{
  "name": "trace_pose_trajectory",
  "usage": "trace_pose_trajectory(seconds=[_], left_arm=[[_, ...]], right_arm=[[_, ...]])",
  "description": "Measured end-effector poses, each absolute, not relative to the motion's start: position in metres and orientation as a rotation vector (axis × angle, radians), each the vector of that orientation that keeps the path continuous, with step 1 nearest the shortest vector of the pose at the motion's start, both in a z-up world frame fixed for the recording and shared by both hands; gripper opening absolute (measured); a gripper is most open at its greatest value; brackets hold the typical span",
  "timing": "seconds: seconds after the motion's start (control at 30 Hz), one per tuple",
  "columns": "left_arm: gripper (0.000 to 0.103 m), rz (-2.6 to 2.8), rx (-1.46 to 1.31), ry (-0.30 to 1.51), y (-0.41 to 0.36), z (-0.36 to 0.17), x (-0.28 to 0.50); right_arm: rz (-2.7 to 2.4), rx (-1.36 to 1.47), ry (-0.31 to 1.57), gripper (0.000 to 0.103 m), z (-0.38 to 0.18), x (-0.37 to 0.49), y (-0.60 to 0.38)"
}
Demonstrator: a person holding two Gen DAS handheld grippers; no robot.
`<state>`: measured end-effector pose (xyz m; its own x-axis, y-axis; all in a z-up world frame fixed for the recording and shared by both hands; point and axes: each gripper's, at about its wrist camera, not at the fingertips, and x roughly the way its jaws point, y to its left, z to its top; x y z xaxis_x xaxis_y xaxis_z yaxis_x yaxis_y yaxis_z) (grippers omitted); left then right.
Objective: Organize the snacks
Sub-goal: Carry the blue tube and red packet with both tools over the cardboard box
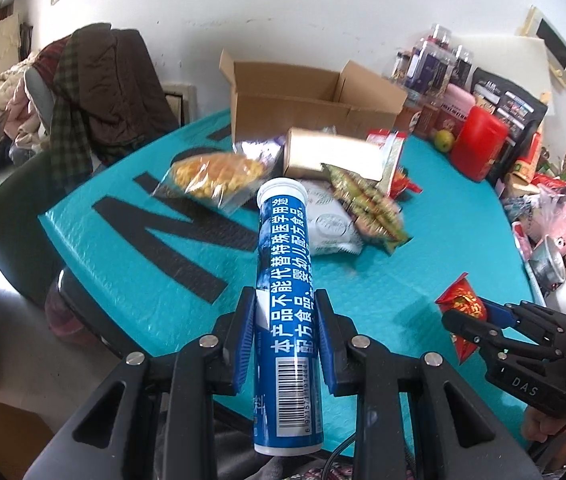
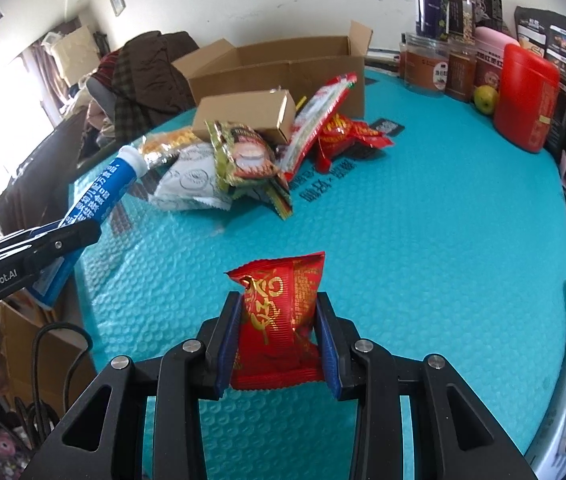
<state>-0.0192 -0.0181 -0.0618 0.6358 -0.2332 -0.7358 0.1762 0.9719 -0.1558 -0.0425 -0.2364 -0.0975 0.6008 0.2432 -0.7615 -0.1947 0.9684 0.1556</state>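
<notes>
Snacks gripped — blue tube (image 1: 283, 304) left claw (image 1: 285, 312), red packet (image 2: 279, 320) right claw (image 2: 279, 336), seemingly airborne.

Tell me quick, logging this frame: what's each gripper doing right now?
Left gripper: closed on the blue tube, held above the table.
Right gripper: closed on the red snack packet.

Wrist views low, near – share snack pile (image 1: 323, 184).
</notes>
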Motion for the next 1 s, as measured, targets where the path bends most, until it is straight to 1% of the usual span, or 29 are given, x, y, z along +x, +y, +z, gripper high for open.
trace_pose_trajectory(seconds=[0.33,0.57,1.0], left_arm=[[0.028,-0.308,-0.123,0.789,-0.015,-0.031,-0.002],[0.028,-0.348,-0.151,0.74,-0.016,-0.007,0.021],[0.028,-0.353,-0.129,0.606,-0.02,0.038,0.076]], right_arm=[[0.306,0.016,0.81,0.035,-0.062,-0.031,-0.223],[0.324,-0.041,0.72,0.035,-0.03,-0.017,-0.205],[0.378,-0.032,0.652,0.035,0.008,0.046,-0.2]])
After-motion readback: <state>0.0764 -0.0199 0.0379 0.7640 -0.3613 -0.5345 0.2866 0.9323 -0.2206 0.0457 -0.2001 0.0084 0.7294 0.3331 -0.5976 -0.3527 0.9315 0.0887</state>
